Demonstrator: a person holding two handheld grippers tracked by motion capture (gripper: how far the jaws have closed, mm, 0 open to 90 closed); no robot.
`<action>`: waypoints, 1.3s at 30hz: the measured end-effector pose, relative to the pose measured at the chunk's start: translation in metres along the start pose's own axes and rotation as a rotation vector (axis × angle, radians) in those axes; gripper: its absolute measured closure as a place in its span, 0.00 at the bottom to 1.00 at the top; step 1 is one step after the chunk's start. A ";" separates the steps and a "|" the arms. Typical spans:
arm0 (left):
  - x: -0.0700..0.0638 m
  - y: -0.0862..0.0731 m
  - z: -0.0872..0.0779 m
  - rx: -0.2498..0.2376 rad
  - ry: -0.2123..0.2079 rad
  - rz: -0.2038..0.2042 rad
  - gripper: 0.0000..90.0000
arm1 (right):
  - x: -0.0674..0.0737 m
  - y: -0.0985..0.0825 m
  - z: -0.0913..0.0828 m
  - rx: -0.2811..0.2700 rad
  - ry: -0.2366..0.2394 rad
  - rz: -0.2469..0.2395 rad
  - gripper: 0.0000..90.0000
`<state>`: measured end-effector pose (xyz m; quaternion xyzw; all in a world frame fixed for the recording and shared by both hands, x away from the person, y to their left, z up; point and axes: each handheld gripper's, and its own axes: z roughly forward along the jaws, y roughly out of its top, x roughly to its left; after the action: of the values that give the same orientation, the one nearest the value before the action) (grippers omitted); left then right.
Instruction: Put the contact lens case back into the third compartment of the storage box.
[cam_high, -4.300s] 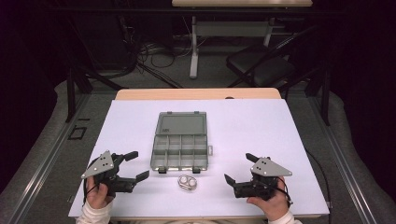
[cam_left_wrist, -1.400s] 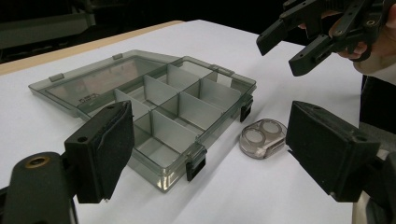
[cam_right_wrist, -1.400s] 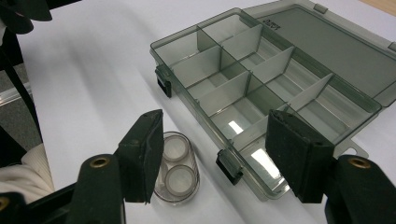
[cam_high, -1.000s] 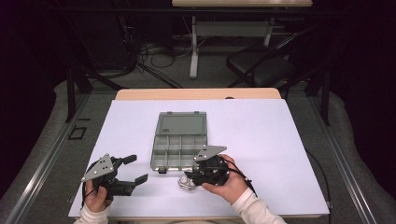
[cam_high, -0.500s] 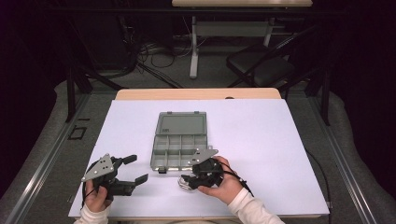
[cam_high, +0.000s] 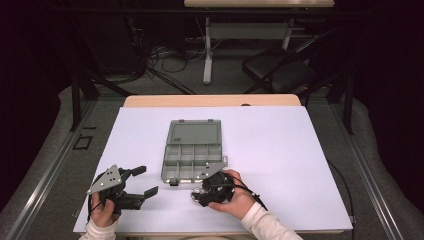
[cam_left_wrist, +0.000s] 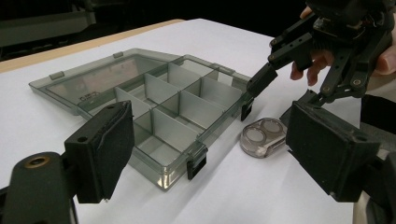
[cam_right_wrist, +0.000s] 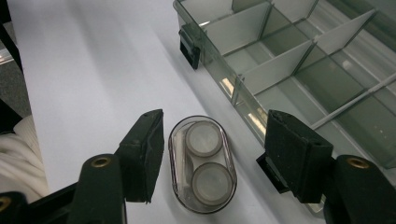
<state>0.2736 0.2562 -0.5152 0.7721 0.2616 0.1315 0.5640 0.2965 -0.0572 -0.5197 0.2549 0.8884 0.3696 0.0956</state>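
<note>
The compartment box (cam_right_wrist: 299, 60) is smoky clear glossy plastic with smooth dividers, the small oval case (cam_right_wrist: 202, 163) near it is clear shiny plastic holding two dull grey discs, the table cover (cam_high: 310, 150) looks matt white, and a bare wooden edge (cam_high: 210, 100) shows far

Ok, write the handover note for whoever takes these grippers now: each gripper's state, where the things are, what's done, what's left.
Right gripper: its jaws have just been opening and now straddle the small clear case, pads not touching it.
Left gripper: open, holds nothing, parked at the near left of the table.
Organizer box: lid open flat, the compartments in sight hold nothing; the case lies on the table just in front of its near wall.
Done: right gripper lined up on the case.
Left: probably close on the case, lift it, set it in a compartment.
</note>
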 end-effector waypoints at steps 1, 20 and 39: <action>0.000 0.000 0.000 0.000 0.000 0.000 0.18 | 0.000 0.000 0.001 0.006 0.000 -0.002 0.42; 0.000 0.000 0.001 0.007 0.006 0.004 0.18 | 0.003 -0.007 0.016 0.054 0.039 -0.030 0.47; 0.000 0.000 0.001 0.010 0.006 0.001 0.18 | -0.001 -0.011 0.028 0.089 0.055 -0.050 0.50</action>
<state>0.2740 0.2555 -0.5159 0.7748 0.2638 0.1328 0.5590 0.3035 -0.0476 -0.5476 0.2262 0.9124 0.3339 0.0691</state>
